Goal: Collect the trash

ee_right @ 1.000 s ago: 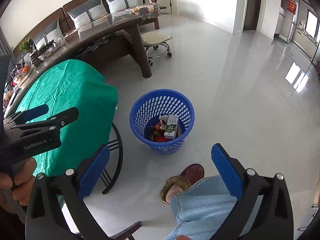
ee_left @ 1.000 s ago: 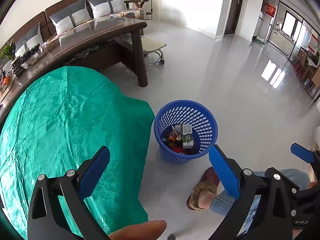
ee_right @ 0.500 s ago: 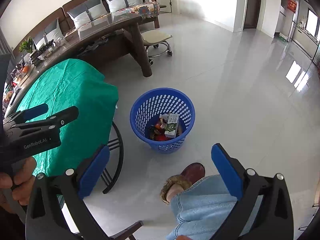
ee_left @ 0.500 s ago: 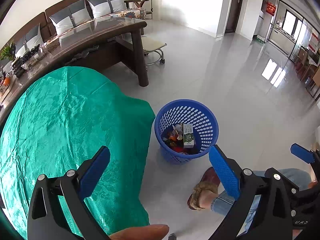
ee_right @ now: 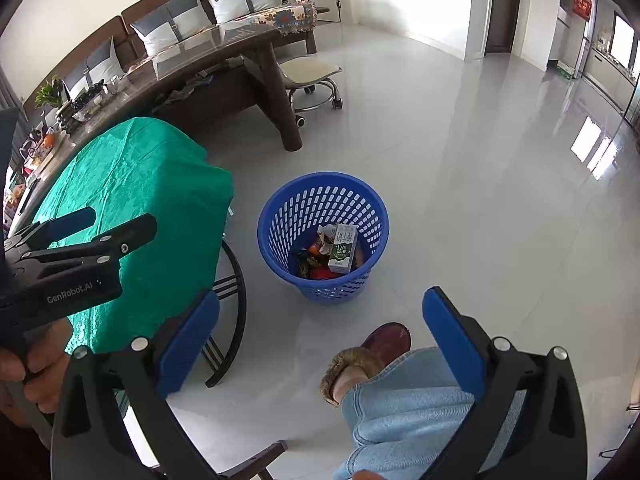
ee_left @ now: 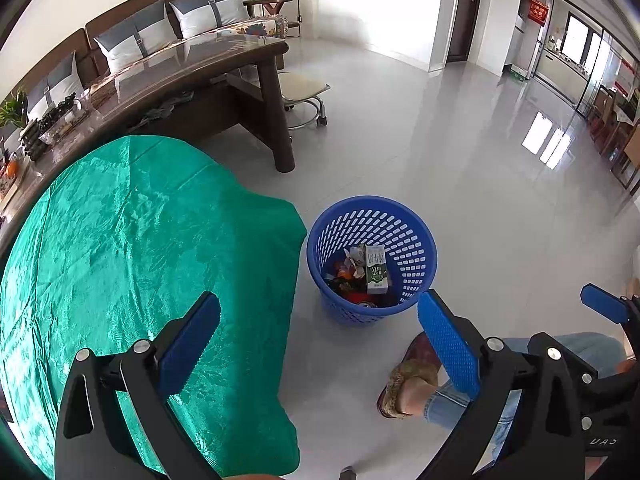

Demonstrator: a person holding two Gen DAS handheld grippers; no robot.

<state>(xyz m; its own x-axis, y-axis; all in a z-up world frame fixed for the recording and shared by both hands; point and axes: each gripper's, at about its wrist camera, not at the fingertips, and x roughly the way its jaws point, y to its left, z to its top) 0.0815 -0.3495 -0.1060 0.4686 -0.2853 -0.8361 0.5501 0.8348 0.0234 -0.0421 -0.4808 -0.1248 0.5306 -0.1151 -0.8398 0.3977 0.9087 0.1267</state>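
We hold our left gripper [ee_left: 318, 340] above the edge of the green tablecloth [ee_left: 140, 260], its blue pads spread wide with nothing between them. Our right gripper [ee_right: 320, 338] is likewise wide open and empty, held over the floor on the near side of the blue basket [ee_right: 280, 216].

The blue basket stands upright on the pale tiled floor [ee_right: 480, 200], just beside the hanging corner of the tablecloth. Inside it lies the trash: a green and white milk carton [ee_right: 342, 249] leaning against the basket's far inner wall, with crumpled wrappers [ee_right: 316, 260] and a red piece heaped beside and beneath it. In the left view the same carton [ee_left: 375, 269] shows inside the basket [ee_left: 416, 232].

On the near side of the basket, a foot in a dark red slipper [ee_right: 384, 344] rests on the floor, with a blue denim leg [ee_right: 404, 412] behind it. Beyond the basket stands a dark wooden desk [ee_right: 224, 52] with a small wheeled stool [ee_right: 312, 76] beside it.
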